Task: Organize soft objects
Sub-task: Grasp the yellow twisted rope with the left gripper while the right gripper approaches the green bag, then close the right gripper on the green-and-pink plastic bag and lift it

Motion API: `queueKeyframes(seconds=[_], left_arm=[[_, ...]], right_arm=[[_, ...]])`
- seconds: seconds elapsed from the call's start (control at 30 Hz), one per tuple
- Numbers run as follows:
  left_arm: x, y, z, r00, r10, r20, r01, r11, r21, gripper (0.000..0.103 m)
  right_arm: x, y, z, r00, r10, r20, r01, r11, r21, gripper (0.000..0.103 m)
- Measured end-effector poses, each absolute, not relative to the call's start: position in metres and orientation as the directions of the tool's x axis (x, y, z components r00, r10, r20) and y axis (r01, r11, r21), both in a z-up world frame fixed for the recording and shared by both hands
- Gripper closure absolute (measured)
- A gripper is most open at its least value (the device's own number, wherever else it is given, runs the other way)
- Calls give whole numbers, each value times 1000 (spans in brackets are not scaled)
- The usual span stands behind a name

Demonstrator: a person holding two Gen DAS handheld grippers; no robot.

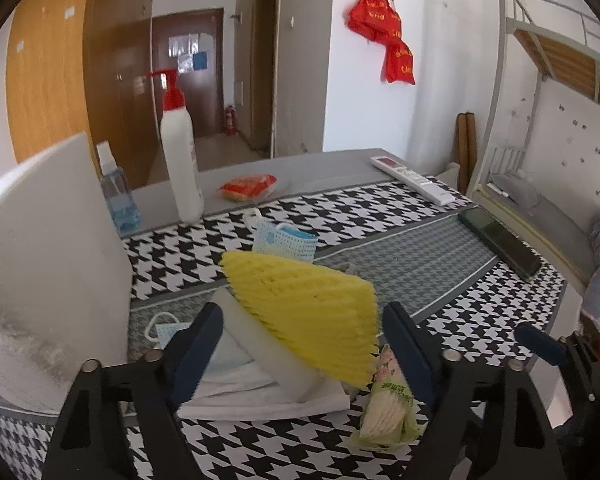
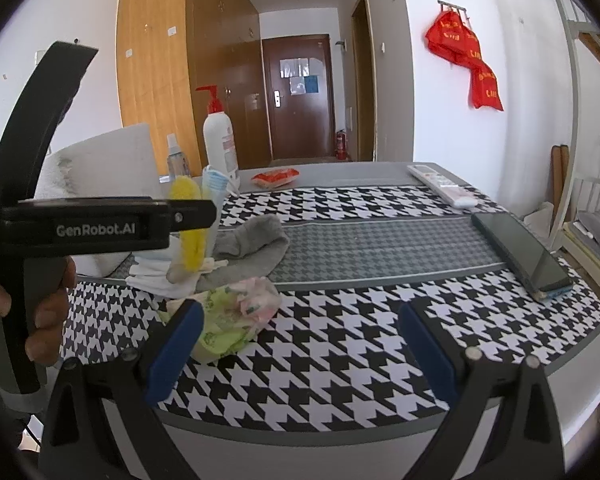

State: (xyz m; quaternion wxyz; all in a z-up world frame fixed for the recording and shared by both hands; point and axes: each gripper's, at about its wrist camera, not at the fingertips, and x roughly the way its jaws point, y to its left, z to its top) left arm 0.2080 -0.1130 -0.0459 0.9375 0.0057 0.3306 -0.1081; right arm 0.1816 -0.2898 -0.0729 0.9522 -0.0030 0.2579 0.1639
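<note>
Nearest in our left wrist view, the left tongs (image 1: pixel 300 344) stand apart around a yellow foam net (image 1: pixel 300 312); its ribbed slab lies tilted between the blue pads, and we see a gap on each side, so nothing is clamped. Whether the right pad brushes the net's edge we cannot tell. Under the net sits a white foam wedge (image 1: pixel 276 360), resting on a flat white sheet (image 1: pixel 260 400) whose near part is hidden by the left finger. Just beside the right finger lies a green tissue pack (image 1: pixel 384 404), partly behind that finger.

In our right wrist view, the right tongs (image 2: pixel 302 344) are spread wide over bare houndstooth cloth on the bench (image 2: pixel 340 344), holding nothing. A hand (image 2: pixel 40 320), cut off at the frame's edge, grips the left tool's black handle, which hides much of the pile.

Further back, a grey sock (image 2: pixel 252 248) lies crumpled behind the tissue pack; from the left wrist only a sliver shows. One blue face mask (image 1: pixel 284 240) stands folded beyond the net, and another (image 1: pixel 164 330) peeks out behind the left finger. A large white foam block (image 1: pixel 56 240) fills the left side.

Along the far edge stand a white pump bottle (image 1: pixel 180 152) and a small spray bottle (image 1: pixel 118 196), with a red snack packet (image 1: pixel 248 187), a remote (image 1: pixel 412 178) and a dark phone (image 1: pixel 500 242) well apart.
</note>
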Motion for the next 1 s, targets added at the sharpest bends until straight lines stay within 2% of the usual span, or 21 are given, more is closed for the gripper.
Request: queueKeyframes(seconds=[0.17,0.23,0.3,0.53,0.7,1.0], left_arm=[[210,-108,-45,757,-199,-622,204,977,-64,41],[211,-108,-45,757,-203,-621,213,975,-59,54],[211,-107,-47,754,-211,-622,224,973,-58,56],[207,-101,-51,753,-229,-617,246,968,-59,75],[207,-90,-55,756,-229,-613,226,971,-85,86],[201,-83,-55,774,-268,-574,248,962,-116,91]], right_arm=[[184,-283,-73,806,316,-501,-324,943,73,3],[186,-280,-73,800,318,-508,-326,942,76,3],[188,-276,-73,794,322,-515,-332,940,76,3],[193,-269,-78,774,320,-546,-334,939,77,3],[196,-263,-78,756,317,-572,-335,939,78,3],[204,-248,-80,718,322,-617,-350,933,80,3]])
